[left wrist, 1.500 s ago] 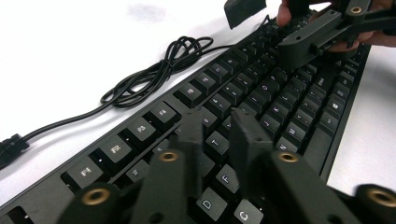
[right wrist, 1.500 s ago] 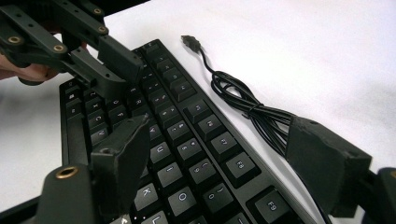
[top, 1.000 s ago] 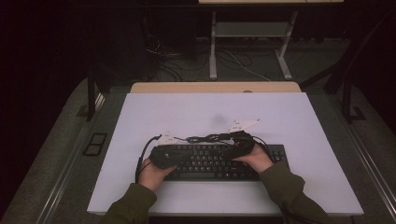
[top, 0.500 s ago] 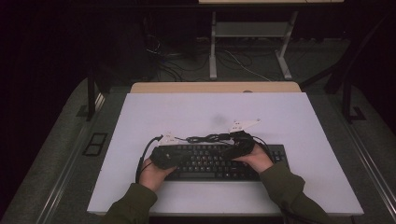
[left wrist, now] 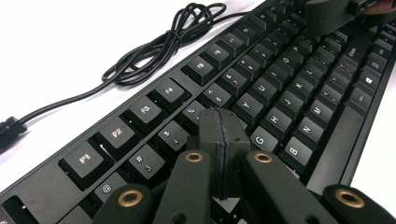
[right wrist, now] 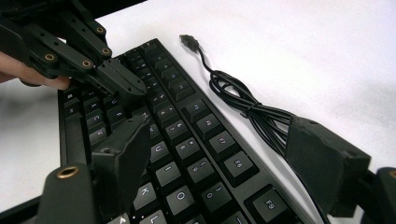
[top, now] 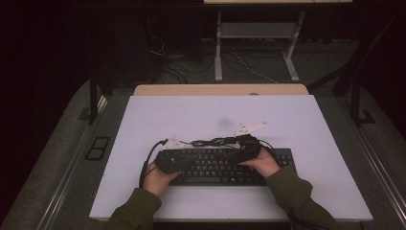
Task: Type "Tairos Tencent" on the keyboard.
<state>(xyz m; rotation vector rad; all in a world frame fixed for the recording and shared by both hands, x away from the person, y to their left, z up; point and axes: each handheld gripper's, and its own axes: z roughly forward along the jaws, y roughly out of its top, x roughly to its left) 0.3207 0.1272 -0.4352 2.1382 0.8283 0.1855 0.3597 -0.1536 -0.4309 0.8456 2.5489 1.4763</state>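
From the high view we see a black keyboard (top: 225, 165) lying flat on the near half of the white tabletop (top: 297, 120), its long side running left to right, with its thin black cable (top: 210, 142) bunched in loops just beyond the far edge. The left gripper (top: 168, 161) rests over the keyboard's left end and the right gripper (top: 246, 149) over its middle-right, near the far edge. We judge the keyboard stiff, fairly light and flat, with keycaps that could pop off or get pressed, so the plain front and back edges of the frame look like the safest hold, one gripper toward each end; the limp cable would drag behind and could snag. In the left gripper view the left gripper (left wrist: 223, 135) has its jaws pressed together with nothing between them, the tips hovering over or touching the keys (left wrist: 261, 91) near the number and letter rows; we cannot tell which. The cable (left wrist: 154, 51) ends in a plug (left wrist: 9, 128) on the bare tabletop (left wrist: 70, 42). In the right gripper view the right gripper (right wrist: 219, 154) stands wide open, one jaw over the keys (right wrist: 187, 149) and the other just past the keyboard's edge (right wrist: 261, 179) beside the cable (right wrist: 243, 105), pinching nothing yet. No containers are on the tabletop.
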